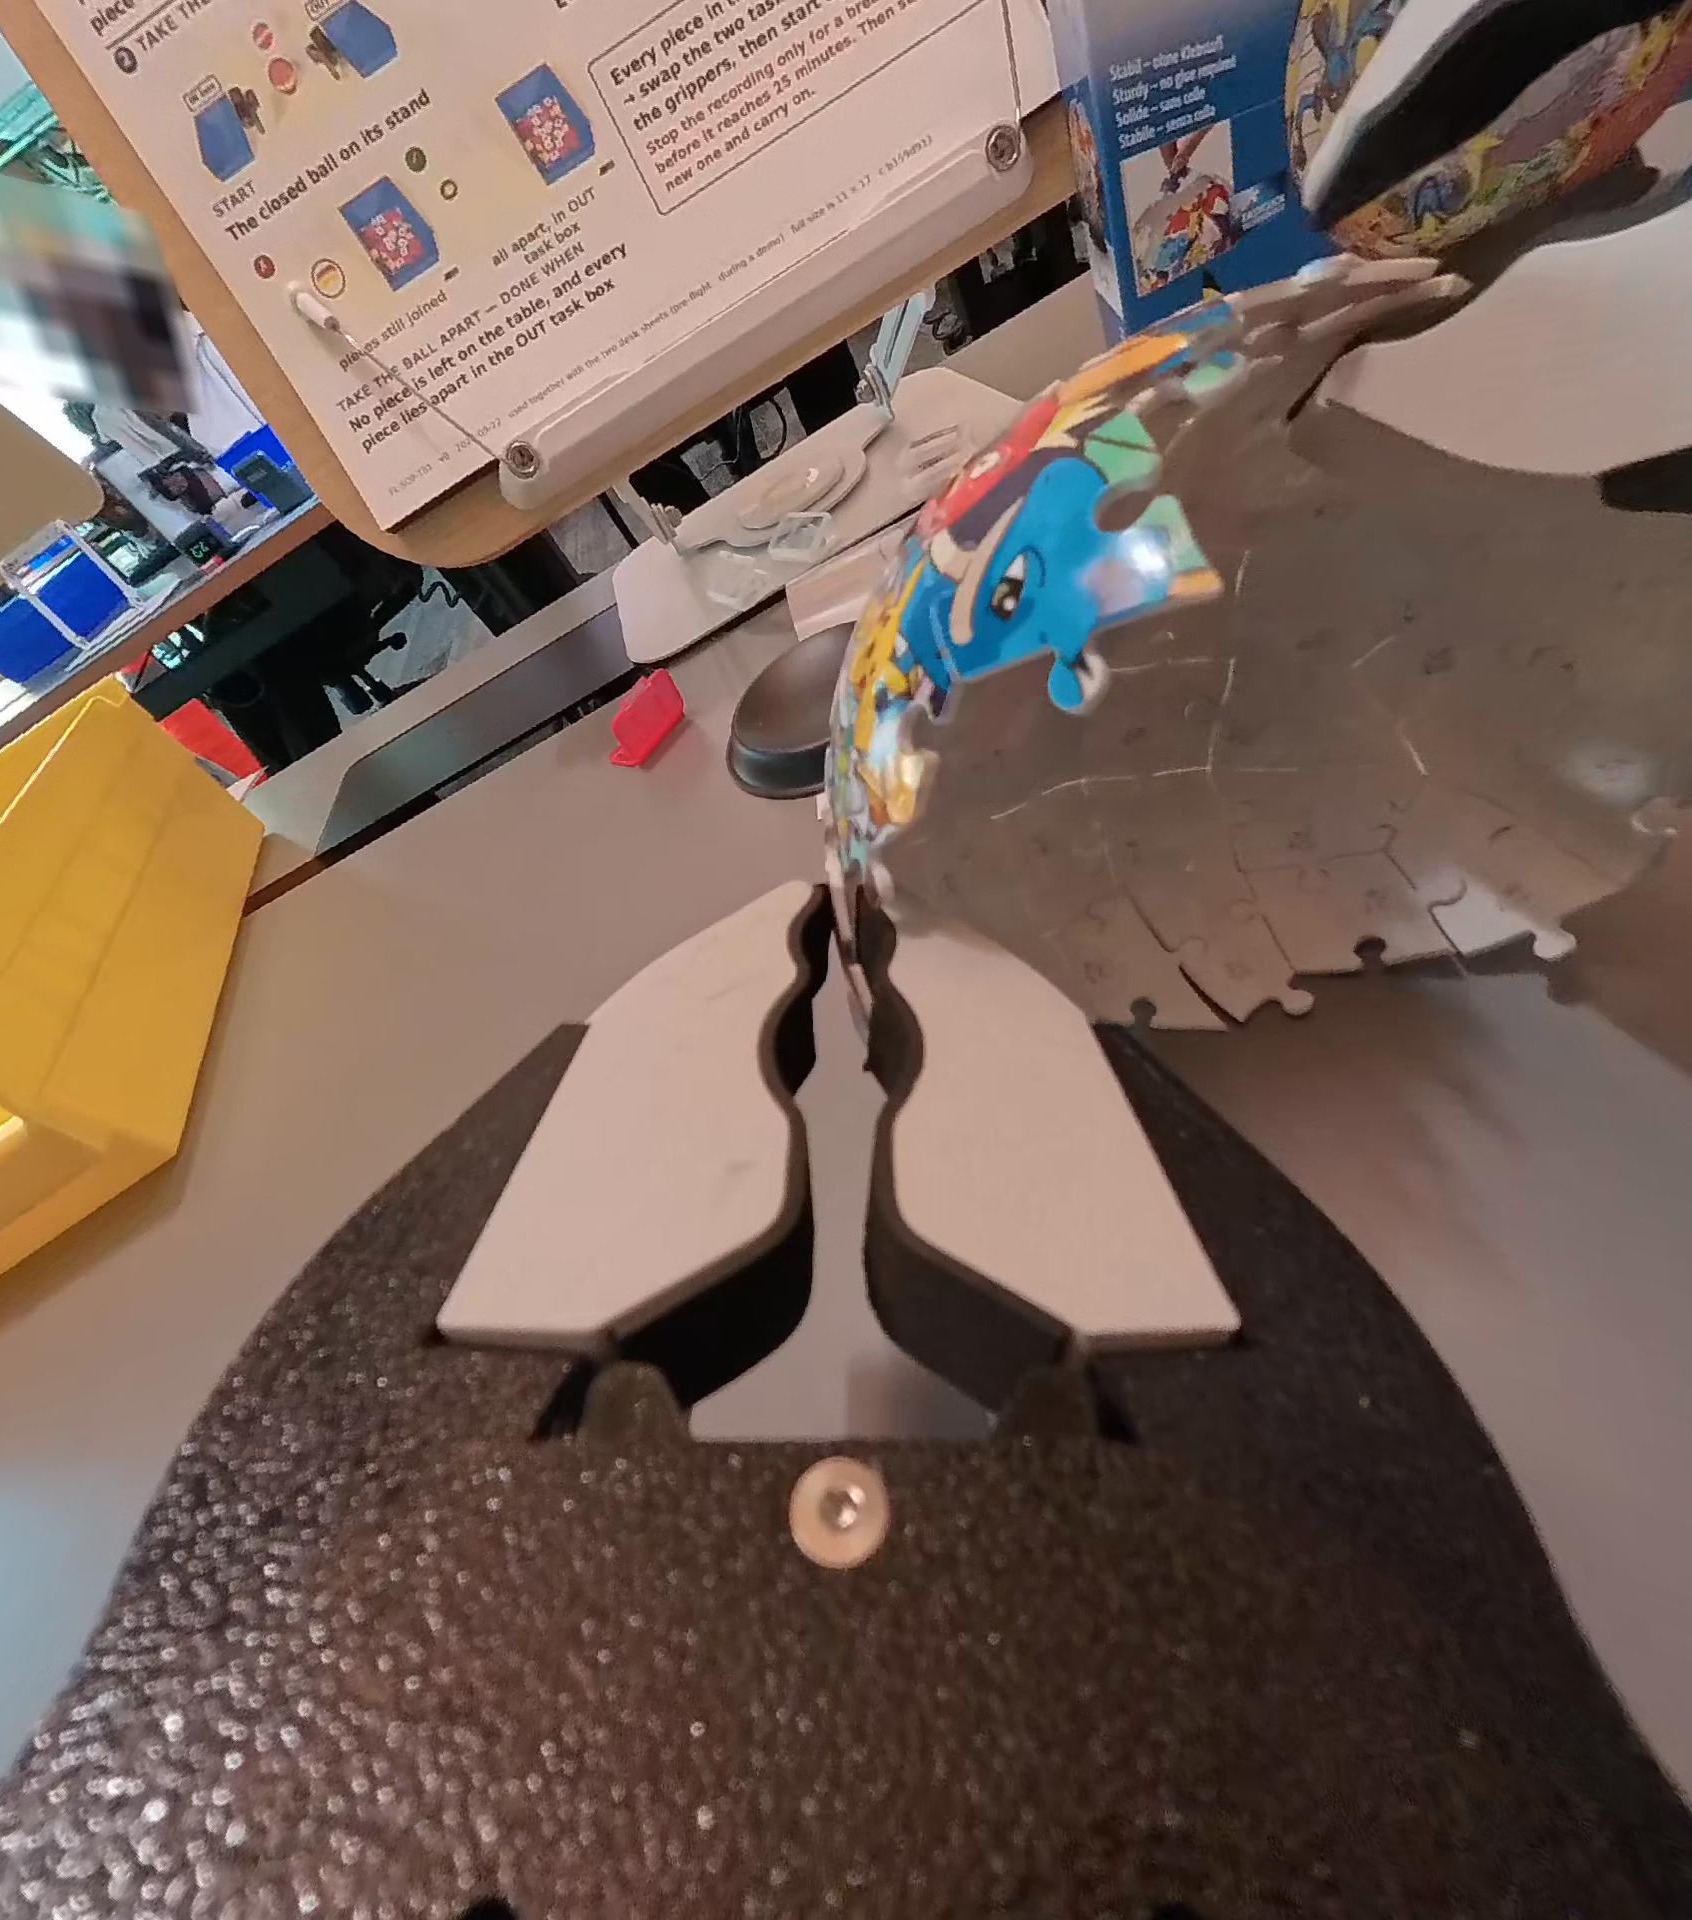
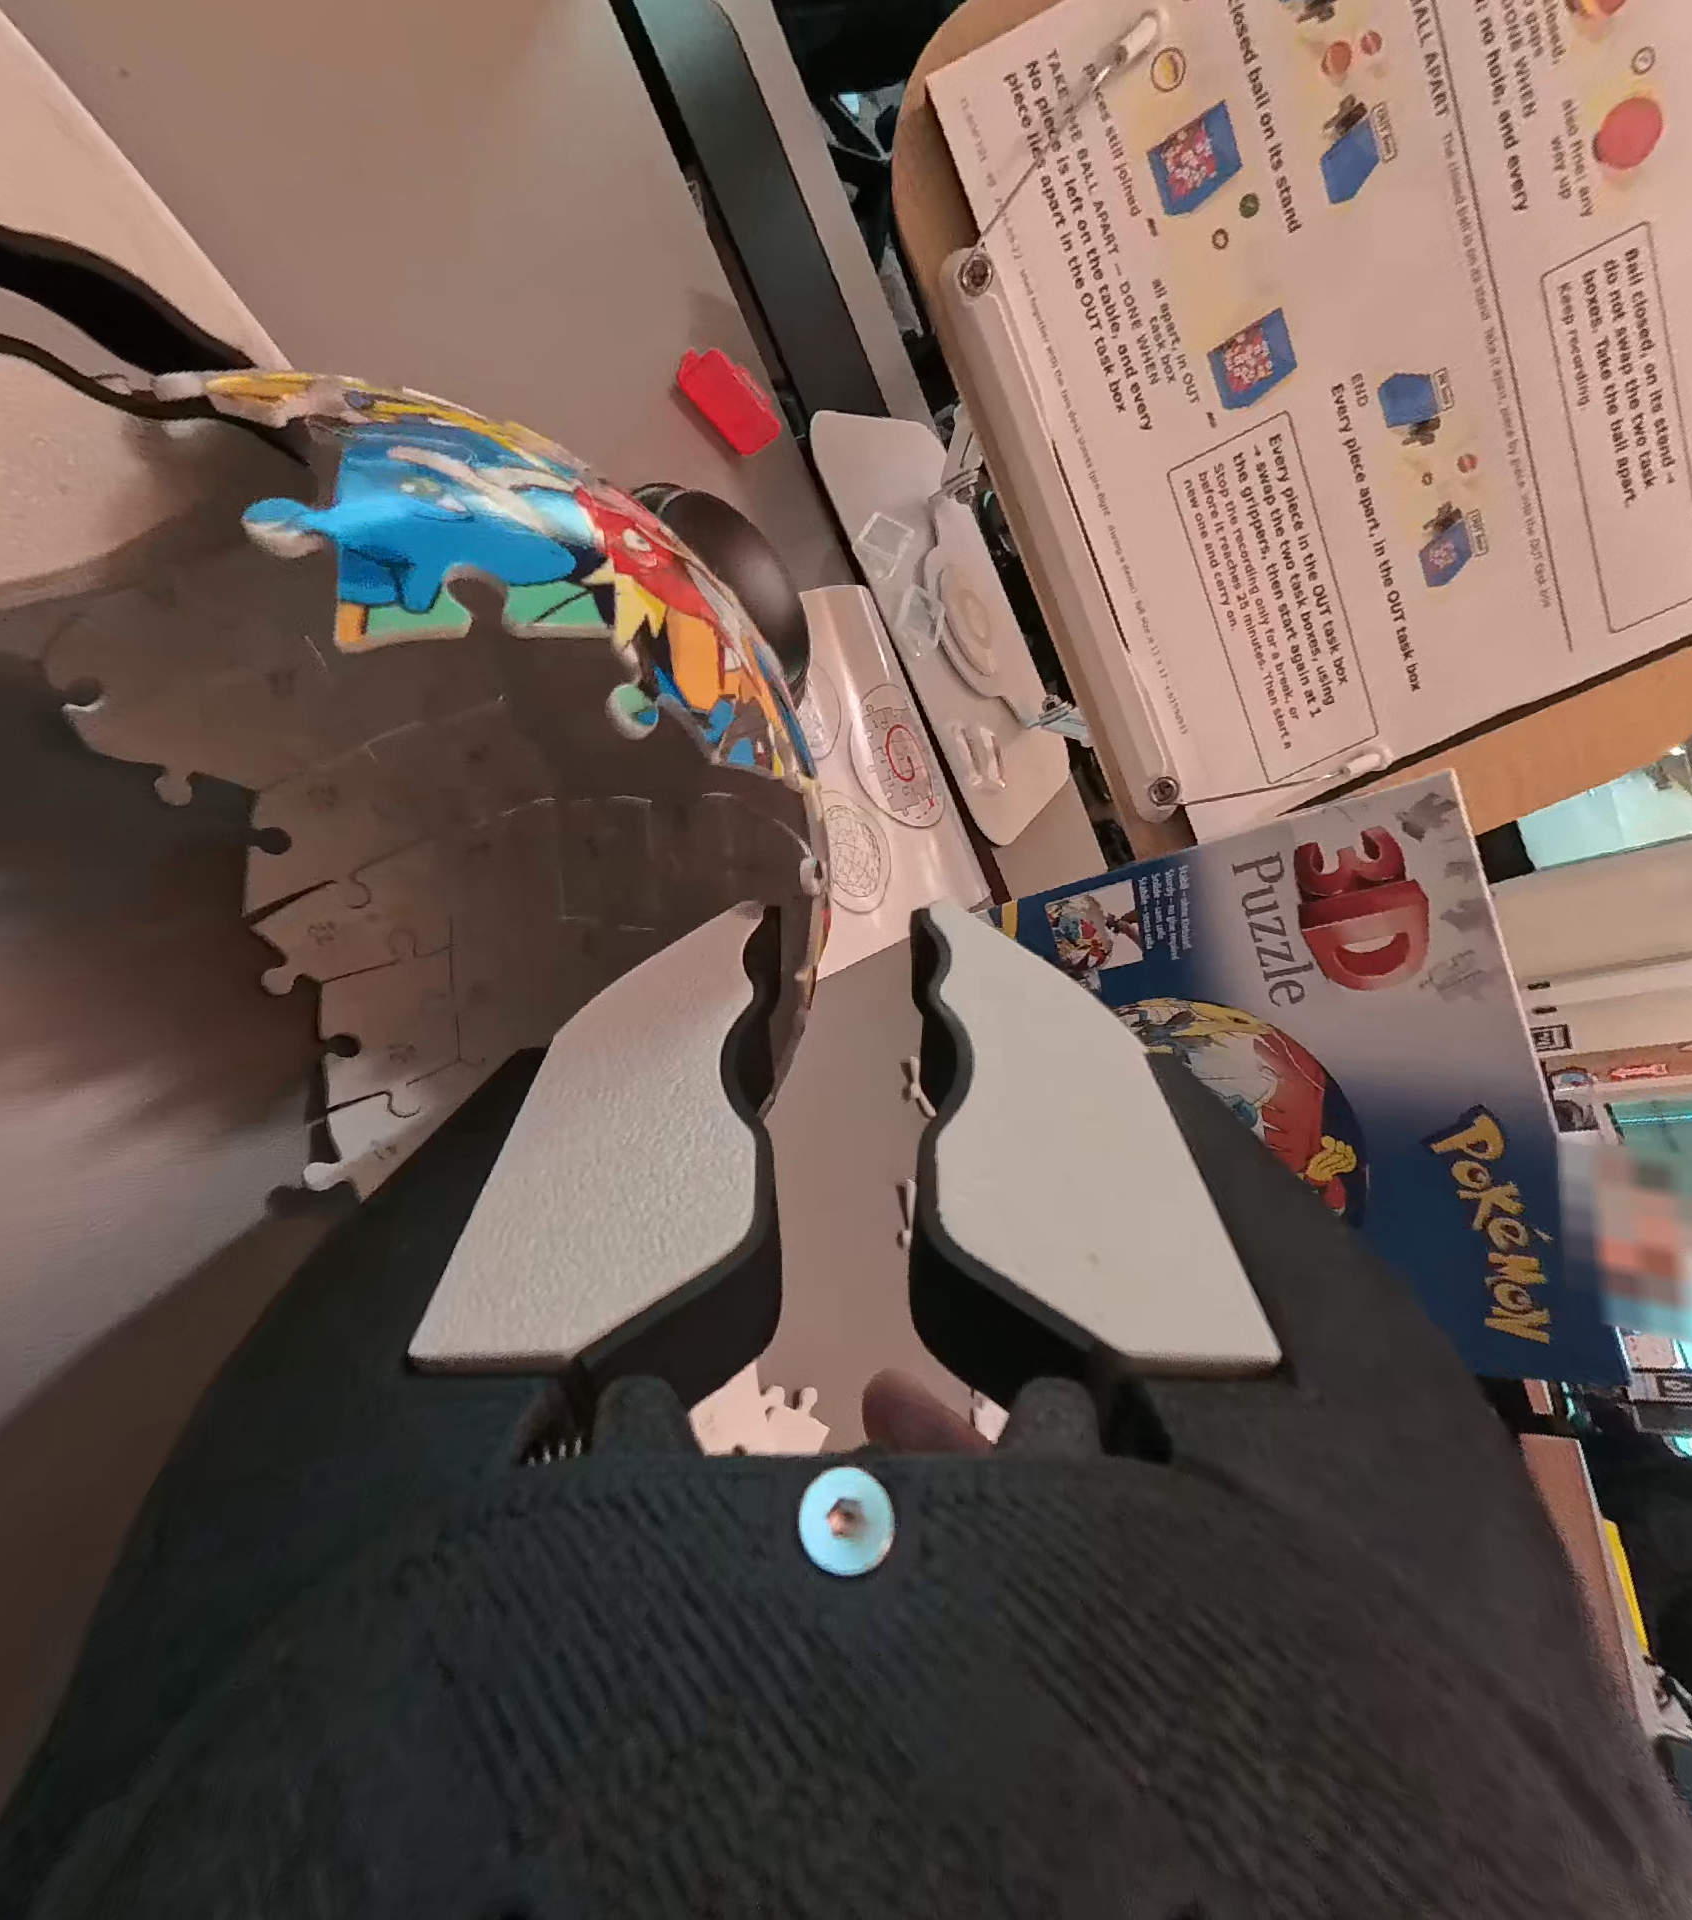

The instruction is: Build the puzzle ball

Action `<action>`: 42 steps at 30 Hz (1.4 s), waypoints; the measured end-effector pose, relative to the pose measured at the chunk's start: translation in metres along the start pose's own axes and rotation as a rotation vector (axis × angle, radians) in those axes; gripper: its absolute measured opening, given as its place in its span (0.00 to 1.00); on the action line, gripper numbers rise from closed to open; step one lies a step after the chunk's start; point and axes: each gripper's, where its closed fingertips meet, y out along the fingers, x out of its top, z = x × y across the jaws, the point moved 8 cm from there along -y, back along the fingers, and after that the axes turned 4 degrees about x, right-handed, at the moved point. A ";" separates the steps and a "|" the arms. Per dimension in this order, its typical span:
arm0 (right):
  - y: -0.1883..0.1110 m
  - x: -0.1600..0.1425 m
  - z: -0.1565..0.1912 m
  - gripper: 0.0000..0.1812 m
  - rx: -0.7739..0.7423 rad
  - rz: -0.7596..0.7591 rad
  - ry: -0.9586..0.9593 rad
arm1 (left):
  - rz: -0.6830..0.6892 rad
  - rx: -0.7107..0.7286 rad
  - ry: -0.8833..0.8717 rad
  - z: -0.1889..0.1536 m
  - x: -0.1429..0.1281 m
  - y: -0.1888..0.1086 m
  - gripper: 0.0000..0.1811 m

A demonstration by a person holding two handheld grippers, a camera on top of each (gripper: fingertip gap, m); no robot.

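Gingerly, both grippers held the half-built puzzle ball [image 1: 1341, 727].
Left gripper [image 1: 847, 935] pinched its rim; right gripper [image 2: 847, 966] straddled its rim, grip unclear; the thin shell looked light and fragile.

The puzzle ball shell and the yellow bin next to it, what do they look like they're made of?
The puzzle ball shell looks like thin rigid plastic: curved interlocking pieces, glossy printed outside, matte grey inside with visible seams. It might be coated card, though the held curve suggests plastic. The yellow bin looks like moulded plastic, with smooth, even colour and a slightly shiny, crisp-edged wall. The left gripper pinches the shell's rim.
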 end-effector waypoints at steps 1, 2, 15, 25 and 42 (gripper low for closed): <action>0.001 0.000 -0.001 0.14 0.002 0.007 -0.001 | -0.001 0.000 0.003 0.000 0.000 0.000 0.02; 0.002 0.000 -0.002 0.14 0.013 0.014 0.002 | -0.002 0.002 0.006 0.000 0.000 0.000 0.02; 0.003 0.007 0.006 0.03 -0.029 0.044 -0.063 | -0.015 0.008 0.017 0.000 0.000 -0.001 0.02; 0.006 0.004 0.005 0.03 -0.059 0.091 -0.005 | -0.075 -0.037 0.000 0.005 0.000 -0.008 0.19; 0.011 0.006 -0.002 0.03 -0.007 0.192 0.086 | -0.058 -0.255 0.458 -0.047 0.001 -0.031 0.15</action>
